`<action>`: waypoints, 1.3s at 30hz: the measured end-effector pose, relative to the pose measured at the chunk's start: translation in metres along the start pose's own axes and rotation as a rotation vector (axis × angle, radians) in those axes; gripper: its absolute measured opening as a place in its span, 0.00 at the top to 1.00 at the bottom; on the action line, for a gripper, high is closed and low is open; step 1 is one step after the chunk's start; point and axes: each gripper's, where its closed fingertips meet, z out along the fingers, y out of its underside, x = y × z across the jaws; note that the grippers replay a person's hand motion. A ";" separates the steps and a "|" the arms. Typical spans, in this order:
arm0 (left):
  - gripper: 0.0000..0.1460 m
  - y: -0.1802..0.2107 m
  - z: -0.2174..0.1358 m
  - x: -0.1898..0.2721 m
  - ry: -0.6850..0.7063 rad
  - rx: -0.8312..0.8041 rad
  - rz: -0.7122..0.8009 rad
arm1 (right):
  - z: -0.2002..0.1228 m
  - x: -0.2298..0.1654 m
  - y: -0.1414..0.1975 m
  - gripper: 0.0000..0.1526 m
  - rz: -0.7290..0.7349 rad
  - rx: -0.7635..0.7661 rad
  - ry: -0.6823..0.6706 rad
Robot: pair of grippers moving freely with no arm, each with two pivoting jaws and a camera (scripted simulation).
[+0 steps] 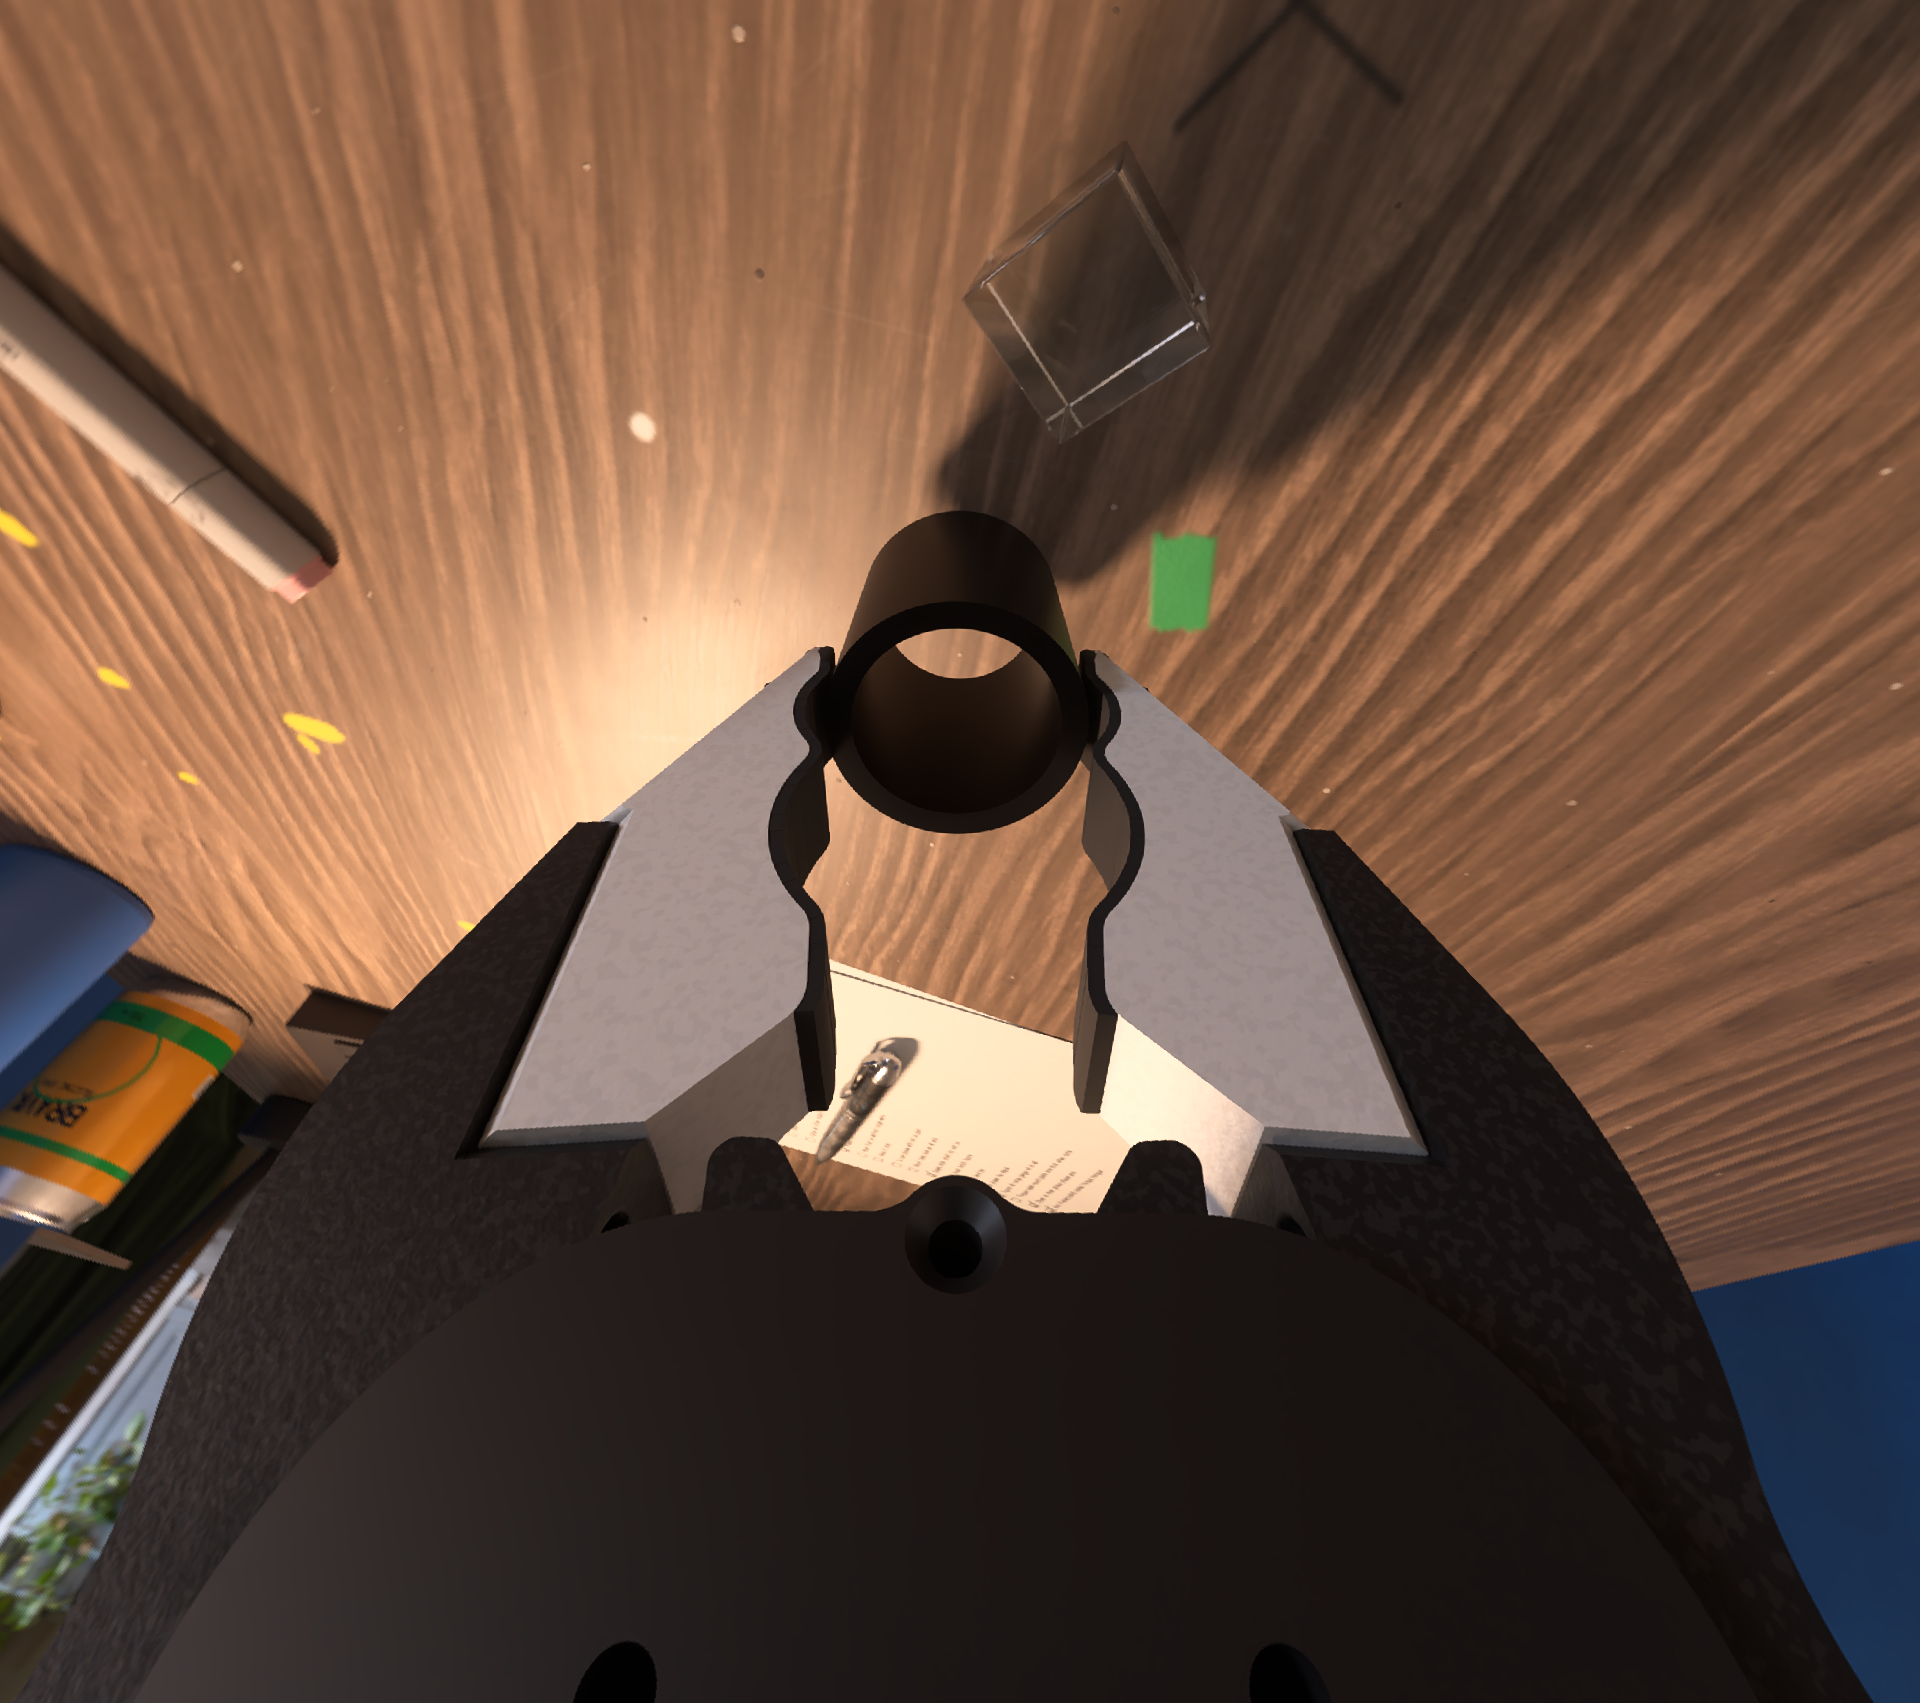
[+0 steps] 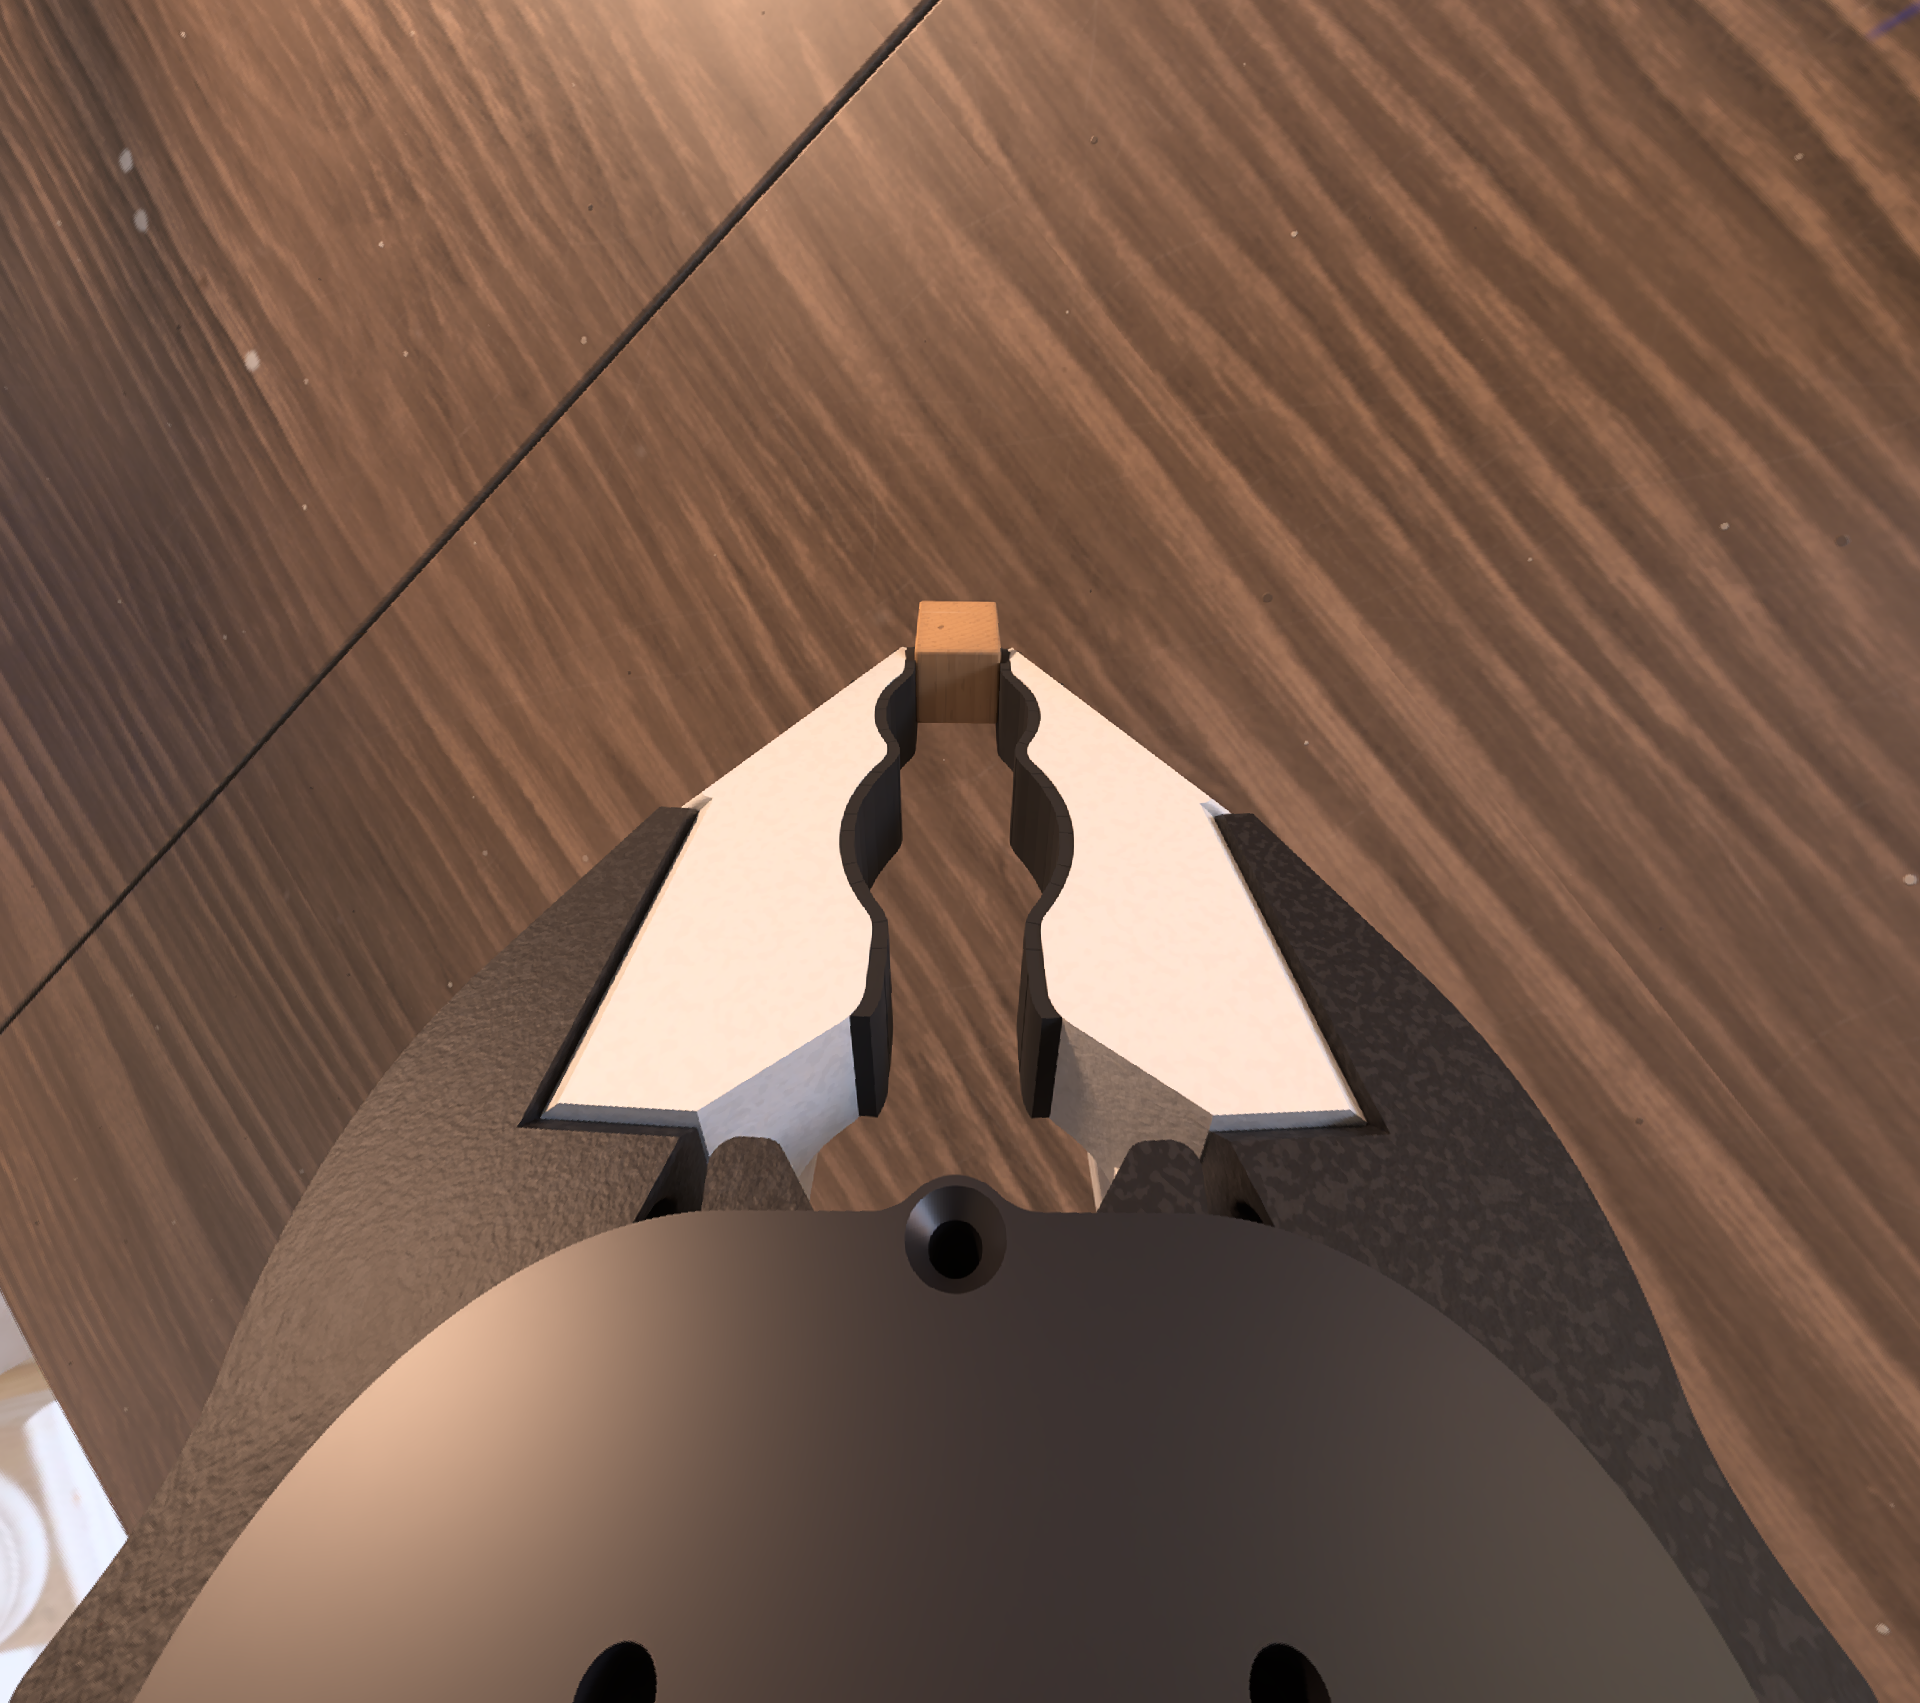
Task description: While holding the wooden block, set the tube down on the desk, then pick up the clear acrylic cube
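Holding the dark tube (image 1: 956, 687) between its fingertips, the left gripper (image 1: 956, 708) hangs above the wooden desk (image 1: 520, 95), its jaws pinching the tube's wall on both sides with the open bore facing the camera. The right gripper (image 2: 957, 687) is likewise pinched shut on the small wooden block (image 2: 956, 661), held above a dark stretch of the desk that a thin seam (image 2: 727, 219) crosses. The step in hand looks like the first one: the tube is not yet on the desk. Taking the tube as landmark, the clear cube (image 1: 1086, 292) sits on the desk just beyond it and a little to the right, a green patch (image 1: 1182, 581) lies close on the right, and a black cross mark (image 1: 1299, 6) lies farther beyond the cube. A white marker (image 1: 156, 438) lies well off to the left, cans (image 1: 94, 1092) crowd the near left, and a sheet of paper (image 1: 956, 1103) with a pen (image 1: 857, 1103) lies on the near side, under the gripper. The next move probably calls for lowering the tube onto bare wood to the left of the cube, where room is widest, and letting go gently, since a round tube may roll toward the cube. The blue area (image 1: 1808, 1404) at the near right suggests the desk's edge, so setting down there seems unwise.
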 end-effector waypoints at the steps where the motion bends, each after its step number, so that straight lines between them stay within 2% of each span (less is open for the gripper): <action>1: 0.68 0.001 -0.004 0.000 -0.006 0.007 -0.018 | 0.000 0.000 0.000 0.91 0.001 0.000 0.000; 6: 0.68 -0.010 -0.048 -0.002 -0.076 0.162 -0.151 | 0.000 0.000 0.000 0.91 0.001 0.001 0.007; 9: 0.68 -0.043 -0.089 -0.001 -0.135 0.256 -0.168 | 0.000 0.001 0.000 0.91 0.001 0.000 0.007; 12: 0.68 -0.107 -0.133 0.007 -0.173 0.376 -0.133 | 0.000 0.001 0.000 0.91 0.000 0.000 0.009; 15: 0.68 -0.186 -0.168 0.028 -0.151 0.523 -0.084 | 0.000 0.001 0.000 0.91 -0.002 0.001 0.011; 19: 0.68 -0.280 -0.189 0.060 -0.078 0.655 -0.009 | 0.000 0.001 0.000 0.91 -0.004 0.002 0.013; 23: 0.68 -0.337 -0.183 0.071 -0.027 0.645 0.015 | 0.000 0.001 0.000 0.91 -0.004 0.006 0.014; 26: 0.68 -0.360 -0.162 0.074 0.003 0.535 0.037 | 0.000 0.002 0.000 0.91 -0.004 0.008 0.012; 28: 0.68 -0.369 -0.147 0.076 0.044 0.474 0.032 | 0.000 0.002 0.000 0.91 -0.004 0.009 0.011; 39: 0.68 -0.392 -0.099 0.082 0.052 0.290 0.058 | 0.000 0.001 -0.001 0.91 -0.006 0.014 0.006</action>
